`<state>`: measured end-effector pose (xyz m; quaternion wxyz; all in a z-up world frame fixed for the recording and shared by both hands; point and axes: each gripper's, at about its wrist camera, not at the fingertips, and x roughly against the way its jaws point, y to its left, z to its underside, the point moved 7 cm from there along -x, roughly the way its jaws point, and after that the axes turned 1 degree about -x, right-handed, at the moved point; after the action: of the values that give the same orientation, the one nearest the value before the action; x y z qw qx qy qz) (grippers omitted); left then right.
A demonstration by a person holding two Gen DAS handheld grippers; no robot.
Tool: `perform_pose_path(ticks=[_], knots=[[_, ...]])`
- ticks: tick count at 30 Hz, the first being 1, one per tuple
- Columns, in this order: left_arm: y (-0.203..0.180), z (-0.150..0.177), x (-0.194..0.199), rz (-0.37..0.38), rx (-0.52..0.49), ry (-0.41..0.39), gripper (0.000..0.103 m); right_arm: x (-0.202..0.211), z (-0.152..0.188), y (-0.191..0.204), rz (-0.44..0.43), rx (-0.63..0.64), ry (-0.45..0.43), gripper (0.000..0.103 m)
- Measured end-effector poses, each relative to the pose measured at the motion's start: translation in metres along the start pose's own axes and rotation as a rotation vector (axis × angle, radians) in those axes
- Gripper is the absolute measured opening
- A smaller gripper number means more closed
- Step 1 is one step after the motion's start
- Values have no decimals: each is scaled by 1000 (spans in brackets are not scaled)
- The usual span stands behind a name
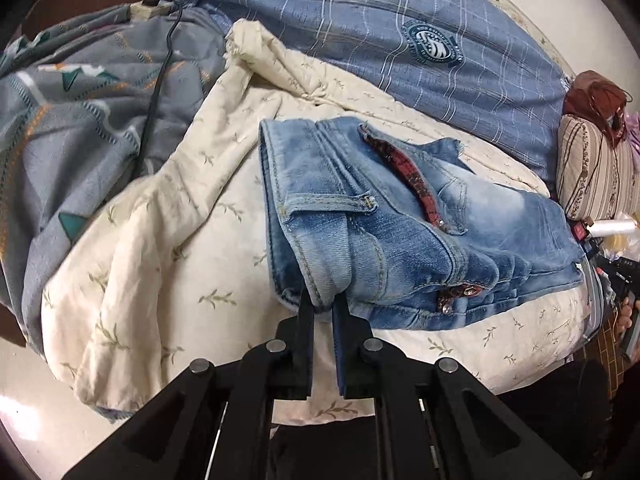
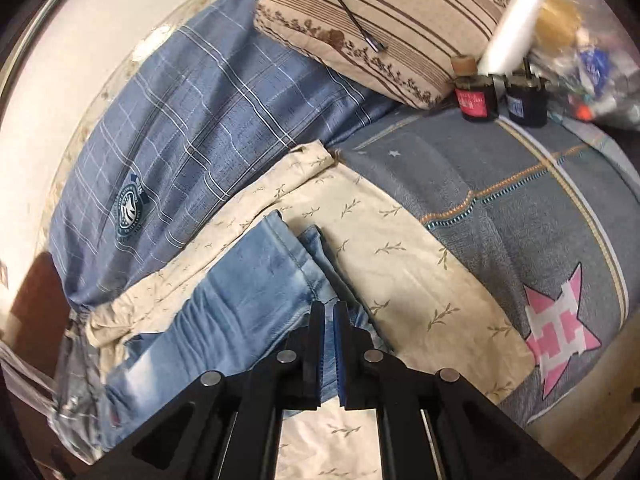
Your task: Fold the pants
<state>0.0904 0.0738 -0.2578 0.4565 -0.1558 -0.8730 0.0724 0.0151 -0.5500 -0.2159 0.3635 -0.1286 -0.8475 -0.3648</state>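
Note:
Light blue jeans (image 1: 404, 224) lie folded on a cream leaf-print quilt (image 1: 168, 216), waistband toward the left, a red-lined fly showing. My left gripper (image 1: 323, 303) is shut on the near waistband corner of the jeans. In the right wrist view the jeans legs (image 2: 240, 300) stretch across the quilt (image 2: 400, 264), hems at the far end. My right gripper (image 2: 328, 308) is shut on the near edge of the legs.
A blue plaid blanket (image 1: 400, 32) lies behind the jeans. A grey patterned duvet (image 1: 80, 120) with a black cable is at left. A striped pillow (image 2: 380, 28), two small black jars (image 2: 500, 100) and a plastic bag (image 2: 592, 60) sit at the far right.

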Motion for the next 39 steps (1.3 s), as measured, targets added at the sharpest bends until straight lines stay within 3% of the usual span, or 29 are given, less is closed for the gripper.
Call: perform_pose_path(ticks=[2,6,11,14,17,18,19,20,21,24,26,28,31,33,37,39], knots=[[2,2,-3,-1,10,3,9,-8,1,5,-10,-37,43,7],[2,2,2,4,32,-15,9,-36,13,20,-131,-154,182,7],[2,1,4,11,54,-23,9,-56,34,37,-135,-184,202,7],[3,1,5,16,61,-24,9,-50,37,34,-182,-240,163,7],[2,2,6,6,50,-34,9,-5,32,44,-305,-193,-53,8],[1,2,6,-1,42,-37,9,4,33,49,-304,-140,-100,20],[0,2,5,-12,30,-40,9,8,37,53,-277,-70,-118,52],[-1,2,5,-22,21,-41,9,3,39,51,-235,-62,-93,75],[0,1,5,-25,18,-41,9,-5,41,42,-178,-120,-58,91],[0,1,9,-20,28,-46,9,-21,39,28,-261,-289,-24,90],[1,1,13,-31,28,-50,9,-30,33,28,-259,-299,-48,89],[3,2,16,-47,27,-57,9,-41,26,37,-278,-267,-30,80],[12,2,20,-58,56,-61,9,-71,26,28,-174,-329,80,64],[15,2,20,-55,74,-56,9,-84,30,22,-174,-395,99,47],[14,2,18,-44,86,-47,9,-88,21,28,-149,-358,41,12],[13,0,18,-28,105,-50,9,-69,10,34,-144,-303,-47,7]])
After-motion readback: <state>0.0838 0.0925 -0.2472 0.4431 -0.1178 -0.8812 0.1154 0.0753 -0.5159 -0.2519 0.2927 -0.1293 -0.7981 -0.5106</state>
